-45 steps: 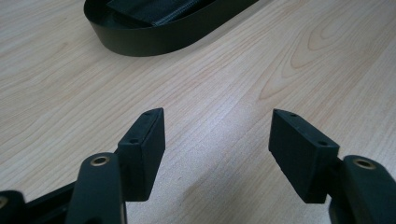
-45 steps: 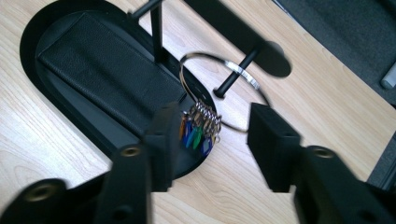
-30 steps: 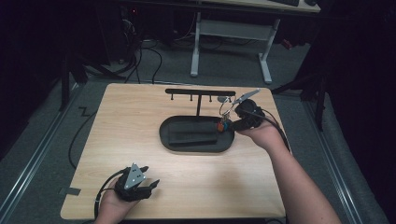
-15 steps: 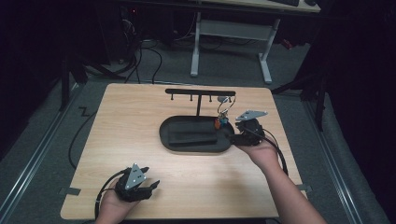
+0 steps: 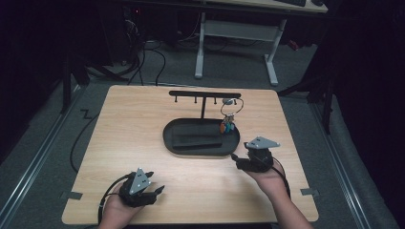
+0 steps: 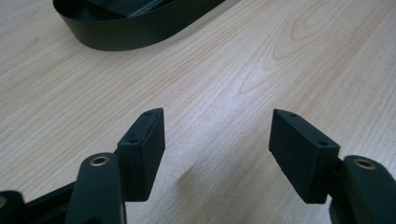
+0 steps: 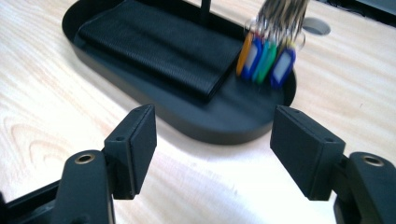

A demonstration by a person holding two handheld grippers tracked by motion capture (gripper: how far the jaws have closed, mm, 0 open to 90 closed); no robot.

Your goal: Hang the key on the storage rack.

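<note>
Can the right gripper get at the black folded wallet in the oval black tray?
Probably yes: the right gripper faces the wallet with jaws open, only the tray's low rim between.

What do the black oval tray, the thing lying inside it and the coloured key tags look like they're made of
Oval tray: probably plastic or coated metal; its smooth black wall has a dull sheen. Folded item in the tray: looks like black textured leather or fabric, going by the fine grain and soft folded edge. Key tags: likely glossy coloured plastic with pale label windows, hanging on metal rings; the picture is blurred there.

Right hand-held gripper (image 5: 241, 163) withdrew — keys (image 5: 228, 126) released.
</note>
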